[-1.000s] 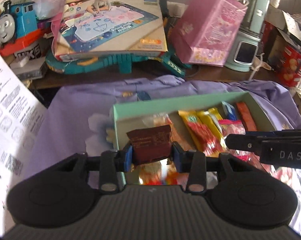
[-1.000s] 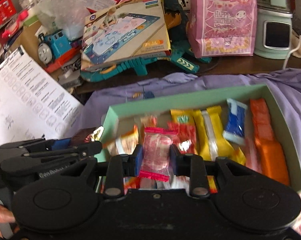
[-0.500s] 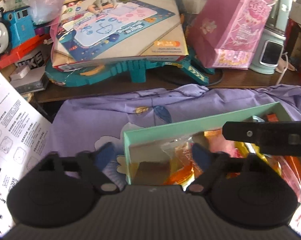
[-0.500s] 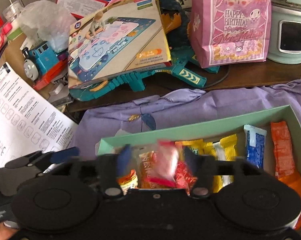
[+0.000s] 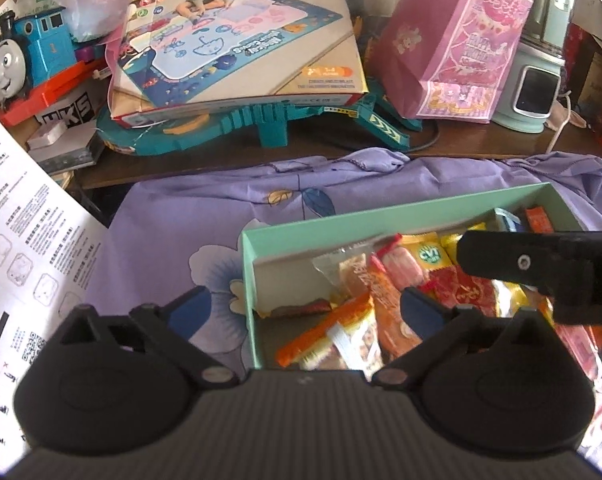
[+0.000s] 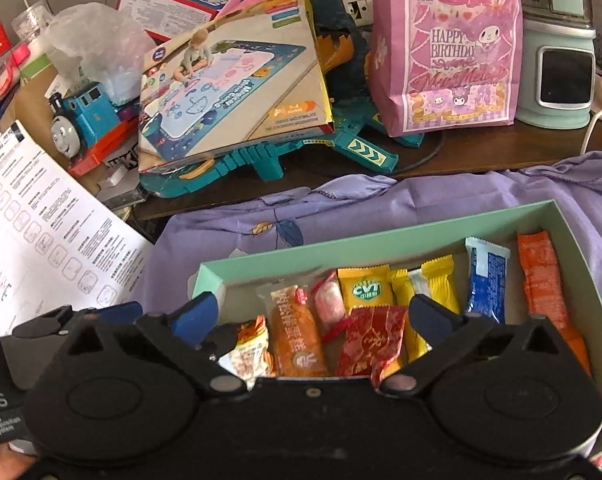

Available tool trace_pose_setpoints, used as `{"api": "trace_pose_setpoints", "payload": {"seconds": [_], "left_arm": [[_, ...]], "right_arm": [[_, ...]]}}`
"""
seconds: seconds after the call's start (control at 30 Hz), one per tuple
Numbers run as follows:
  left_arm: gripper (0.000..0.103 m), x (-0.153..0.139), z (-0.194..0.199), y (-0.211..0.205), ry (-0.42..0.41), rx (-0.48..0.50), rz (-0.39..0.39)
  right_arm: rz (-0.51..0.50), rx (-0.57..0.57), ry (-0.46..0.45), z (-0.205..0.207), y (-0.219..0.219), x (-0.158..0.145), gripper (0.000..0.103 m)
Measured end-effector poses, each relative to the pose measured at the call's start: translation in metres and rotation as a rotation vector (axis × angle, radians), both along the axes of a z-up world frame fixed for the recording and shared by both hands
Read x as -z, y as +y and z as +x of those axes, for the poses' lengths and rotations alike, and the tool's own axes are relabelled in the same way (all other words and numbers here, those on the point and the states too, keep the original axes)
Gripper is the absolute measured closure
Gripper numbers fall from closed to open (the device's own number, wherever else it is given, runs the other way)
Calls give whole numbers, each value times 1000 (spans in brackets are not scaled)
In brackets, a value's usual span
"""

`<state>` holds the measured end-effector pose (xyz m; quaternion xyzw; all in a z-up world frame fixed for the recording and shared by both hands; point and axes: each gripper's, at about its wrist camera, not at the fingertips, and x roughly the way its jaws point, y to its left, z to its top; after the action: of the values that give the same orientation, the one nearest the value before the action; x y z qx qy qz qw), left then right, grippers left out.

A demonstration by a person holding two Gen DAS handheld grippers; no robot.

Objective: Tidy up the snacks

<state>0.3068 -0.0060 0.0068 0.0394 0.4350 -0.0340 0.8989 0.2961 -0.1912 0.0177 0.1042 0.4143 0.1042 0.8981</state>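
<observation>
Snacks (image 6: 365,320) lay packed in the mint-green box (image 6: 381,242) on the purple cloth (image 5: 173,232) over the bench. Left gripper (image 5: 301,308) and right gripper (image 6: 315,318) hung above it, jaws just spread wide, nothing pinched between them.

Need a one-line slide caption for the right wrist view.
Right gripper, jaws just opened and empty, above mint box of assorted snack packets on purple cloth.

mint green box (image 6: 381,240), lilac floral cloth (image 5: 205,216), maybe brown packet (image 5: 301,307).
</observation>
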Motion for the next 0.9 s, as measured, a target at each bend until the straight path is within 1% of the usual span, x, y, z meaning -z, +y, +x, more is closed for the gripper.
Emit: {"api": "trace_pose_setpoints", "payload": {"seconds": [0.23,0.47,0.67,0.9], "left_arm": [[0,-17,-36,-7,-10,11,-14],[0,-28,-82,-17,-10,21,-37],[0,-28,-118,-28,3,45,-51],[0,-19,-157,-35,32,59,-61]], "right_arm": [[-19,13,-13,-36,-6,-14,0],[-37,29,-8,-81,-16,-18,0],[-55,38,-5,-118,-29,-17,0],[-111,56,22,-159,-51,-8,0]]}}
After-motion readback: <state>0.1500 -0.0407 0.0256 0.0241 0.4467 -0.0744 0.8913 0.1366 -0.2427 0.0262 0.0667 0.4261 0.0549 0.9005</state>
